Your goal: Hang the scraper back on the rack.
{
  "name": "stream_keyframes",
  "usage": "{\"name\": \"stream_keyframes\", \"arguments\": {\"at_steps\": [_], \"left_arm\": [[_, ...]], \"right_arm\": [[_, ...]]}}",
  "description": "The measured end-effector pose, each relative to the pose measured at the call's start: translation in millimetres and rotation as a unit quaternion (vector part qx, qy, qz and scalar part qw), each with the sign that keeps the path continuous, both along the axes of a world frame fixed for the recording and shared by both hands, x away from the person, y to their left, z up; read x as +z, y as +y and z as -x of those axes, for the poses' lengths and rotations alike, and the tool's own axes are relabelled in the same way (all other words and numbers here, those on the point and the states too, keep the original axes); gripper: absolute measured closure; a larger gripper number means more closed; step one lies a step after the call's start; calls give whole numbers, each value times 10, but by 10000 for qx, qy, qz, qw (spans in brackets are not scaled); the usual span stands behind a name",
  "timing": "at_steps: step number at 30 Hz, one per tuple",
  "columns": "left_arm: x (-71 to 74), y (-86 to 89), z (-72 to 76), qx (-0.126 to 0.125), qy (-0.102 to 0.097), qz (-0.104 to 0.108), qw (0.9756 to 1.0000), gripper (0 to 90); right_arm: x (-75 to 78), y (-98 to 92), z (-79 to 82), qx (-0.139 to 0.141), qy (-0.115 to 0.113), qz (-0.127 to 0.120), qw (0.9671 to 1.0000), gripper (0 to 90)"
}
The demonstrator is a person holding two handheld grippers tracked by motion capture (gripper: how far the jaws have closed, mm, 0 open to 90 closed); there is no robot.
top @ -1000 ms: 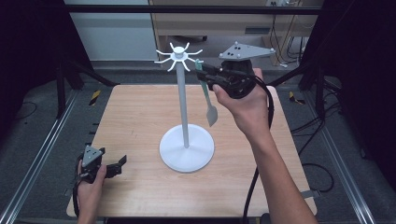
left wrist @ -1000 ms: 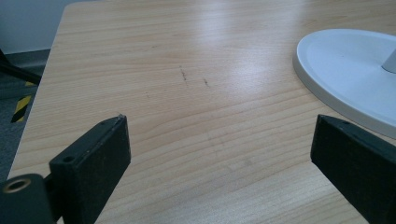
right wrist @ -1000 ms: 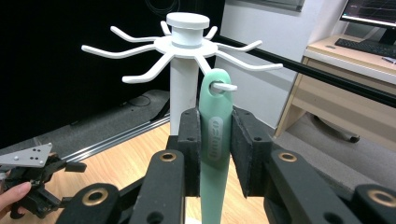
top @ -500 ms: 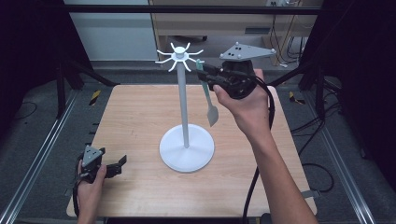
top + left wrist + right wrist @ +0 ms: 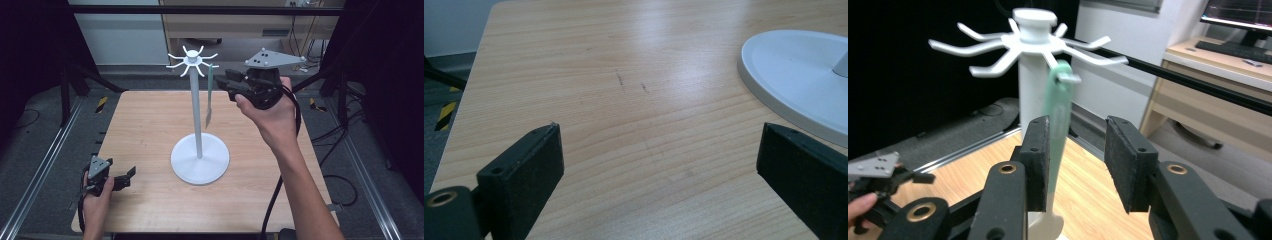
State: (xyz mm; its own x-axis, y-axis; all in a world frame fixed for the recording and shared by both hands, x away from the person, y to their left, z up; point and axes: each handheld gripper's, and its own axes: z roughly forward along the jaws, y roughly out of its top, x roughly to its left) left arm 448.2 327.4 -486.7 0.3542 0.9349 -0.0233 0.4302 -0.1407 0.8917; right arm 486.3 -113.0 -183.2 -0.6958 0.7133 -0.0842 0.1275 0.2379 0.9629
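On the wooden table (image 5: pixel 150 130) stood a white rack (image 5: pixel 198 115): round base, upright pole, and a crown of radiating hooks at the top. From one hook on its right side hung a pale green spatula (image 5: pixel 209 95), handle up, blade down, clear of the table and close beside the pole.

Right hand-held gripper (image 5: pixel 223 84): held level at hook height, just right of the spatula. Its jaws had just been opening. In the right gripper view the spatula (image 5: pixel 1058 130) hung between the jaws of the right hand-held gripper (image 5: pixel 1078 160), its handle against the left pad, with a clear gap to the right pad; jaws parted moderately, no longer clamped on it.

Left hand-held gripper (image 5: pixel 129 175): rested low at the near left corner of the table, well apart from the rack, pointed toward the base. In the left gripper view its jaws stood wide, nothing between them; the rack's base (image 5: pixel 799 80) lay ahead to the right.
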Motion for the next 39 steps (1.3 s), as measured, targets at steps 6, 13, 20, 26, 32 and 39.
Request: {"name": "stream_keyframes", "arguments": {"at_steps": [6, 13, 20, 26, 32, 39], "left_arm": [[0, 0, 1, 4, 1, -1, 10000, 44], [-4, -7, -1, -4, 4, -9, 10000, 44], [-6, -7, -2, -22, 10, -29, 10000, 44], [-10, -13, -2, -29, 20, -37, 10000, 43], [-11, -11, -4, -33, 32, -56, 10000, 43], [-12, -11, -1, -23, 29, -30, 10000, 43]], "right_arm": [[-136, -204, 20, -242, 115, 14, 9996, 603], [-225, -332, 15, -379, 176, -12, 9991, 574], [-351, -426, -12, -709, 190, 49, 9973, 482], [-503, -510, -55, -1039, 272, 54, 9942, 344], [-613, -594, -88, -1419, 280, 32, 9895, 246], [-772, -682, -115, -1722, 350, 142, 9843, 171]]}}
